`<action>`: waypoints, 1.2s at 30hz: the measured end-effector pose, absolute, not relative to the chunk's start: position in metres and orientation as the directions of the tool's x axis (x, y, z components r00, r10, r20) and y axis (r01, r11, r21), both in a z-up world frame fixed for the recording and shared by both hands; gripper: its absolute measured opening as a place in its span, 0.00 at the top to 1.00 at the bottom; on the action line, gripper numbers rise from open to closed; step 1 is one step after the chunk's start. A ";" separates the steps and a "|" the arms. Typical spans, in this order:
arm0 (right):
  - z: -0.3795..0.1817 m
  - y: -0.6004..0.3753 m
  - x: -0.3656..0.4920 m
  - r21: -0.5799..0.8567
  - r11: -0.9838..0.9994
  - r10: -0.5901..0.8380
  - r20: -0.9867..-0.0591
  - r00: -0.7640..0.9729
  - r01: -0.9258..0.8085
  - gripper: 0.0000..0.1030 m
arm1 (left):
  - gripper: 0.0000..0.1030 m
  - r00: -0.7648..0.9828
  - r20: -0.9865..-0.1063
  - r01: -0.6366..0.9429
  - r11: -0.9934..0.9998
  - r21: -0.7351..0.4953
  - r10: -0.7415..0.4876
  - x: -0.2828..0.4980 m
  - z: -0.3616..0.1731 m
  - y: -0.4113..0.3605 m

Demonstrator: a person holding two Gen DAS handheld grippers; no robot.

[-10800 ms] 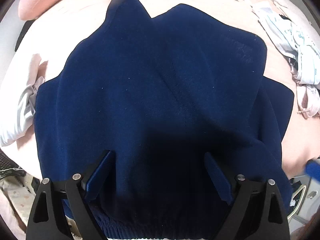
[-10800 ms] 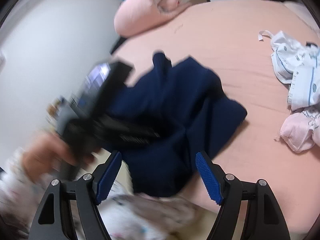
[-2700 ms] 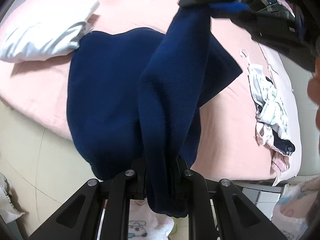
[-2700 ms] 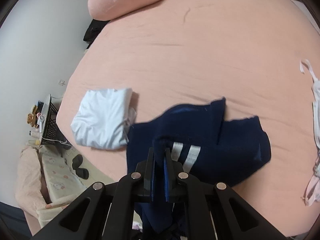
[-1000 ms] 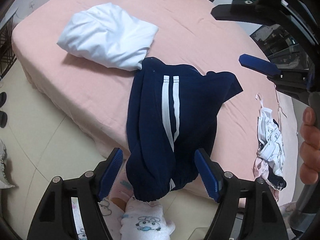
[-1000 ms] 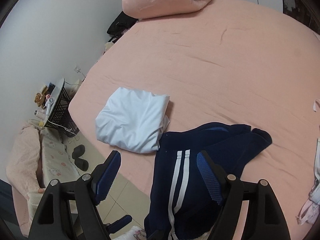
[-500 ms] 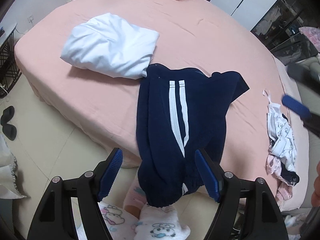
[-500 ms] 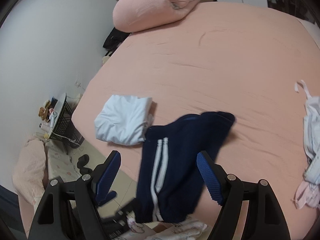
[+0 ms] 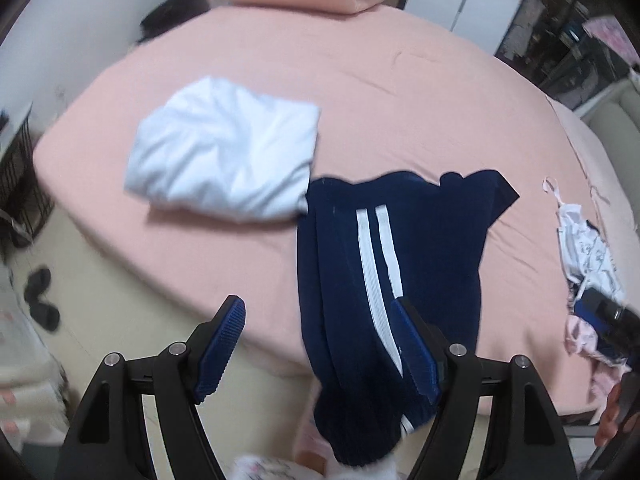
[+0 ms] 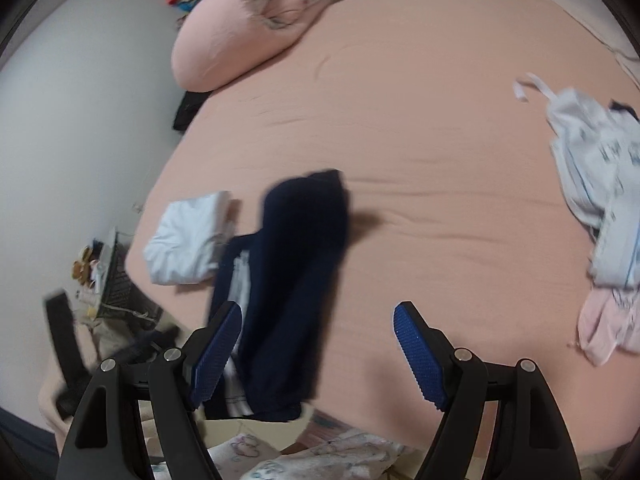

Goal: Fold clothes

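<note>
Navy trousers (image 9: 432, 240) with two white stripes lie folded lengthwise on the pink bed (image 9: 400, 80), their waistband end hanging over the near edge. My left gripper (image 9: 320, 318) hovers open above that edge, its right pad over the trousers and nothing pinched. A folded white garment (image 9: 224, 160) rests just left of the trousers. In the right wrist view the trousers (image 10: 304, 240) appear blurred at lower left and the white garment (image 10: 188, 240) beyond them. My right gripper (image 10: 318, 314) stands open over bare sheet, holding nothing.
A heap of white and pink unfolded clothes (image 10: 592, 208) lies at the bed's right side. A rolled pink duvet (image 10: 248, 20) sits at the far end. Left of the bed are a black wire basket (image 10: 116, 280) and dark slippers (image 9: 40, 300) on the floor.
The right gripper has swung right, away from the trousers toward the clothes heap. The left gripper shifted a little and rolled. Trousers and white garment lie as before; both grippers stay open.
</note>
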State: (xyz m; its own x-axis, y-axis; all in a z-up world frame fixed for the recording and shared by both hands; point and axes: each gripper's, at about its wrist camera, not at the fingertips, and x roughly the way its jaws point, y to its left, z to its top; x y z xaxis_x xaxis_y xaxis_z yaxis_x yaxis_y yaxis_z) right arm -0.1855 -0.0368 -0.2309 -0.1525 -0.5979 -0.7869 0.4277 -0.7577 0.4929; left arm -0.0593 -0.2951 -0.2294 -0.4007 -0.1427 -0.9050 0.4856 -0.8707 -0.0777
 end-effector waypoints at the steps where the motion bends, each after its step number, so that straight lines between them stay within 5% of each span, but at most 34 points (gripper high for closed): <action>1: -0.237 -0.034 -0.183 0.487 -0.762 -0.594 -0.788 -0.161 0.427 0.24 | 0.28 -0.397 -0.906 0.477 -0.876 -0.071 -0.143 -0.061 -0.231 -0.294; 12: -0.298 -0.054 -0.156 0.534 -0.702 -0.658 -0.740 -0.139 0.471 0.24 | 0.28 -0.329 -0.942 0.512 -0.826 -0.234 0.063 -0.066 -0.291 -0.327; 27: -0.362 -0.075 -0.205 0.858 -0.501 -0.865 -0.498 -0.059 0.112 0.24 | 0.28 -0.409 -0.897 0.595 -0.696 -0.402 0.168 -0.077 -0.324 -0.370; 36: -0.366 -0.093 -0.213 0.866 -0.491 -0.871 -0.488 -0.054 0.098 0.24 | 0.28 -0.475 -0.848 0.616 -0.598 -0.512 0.237 -0.082 -0.334 -0.384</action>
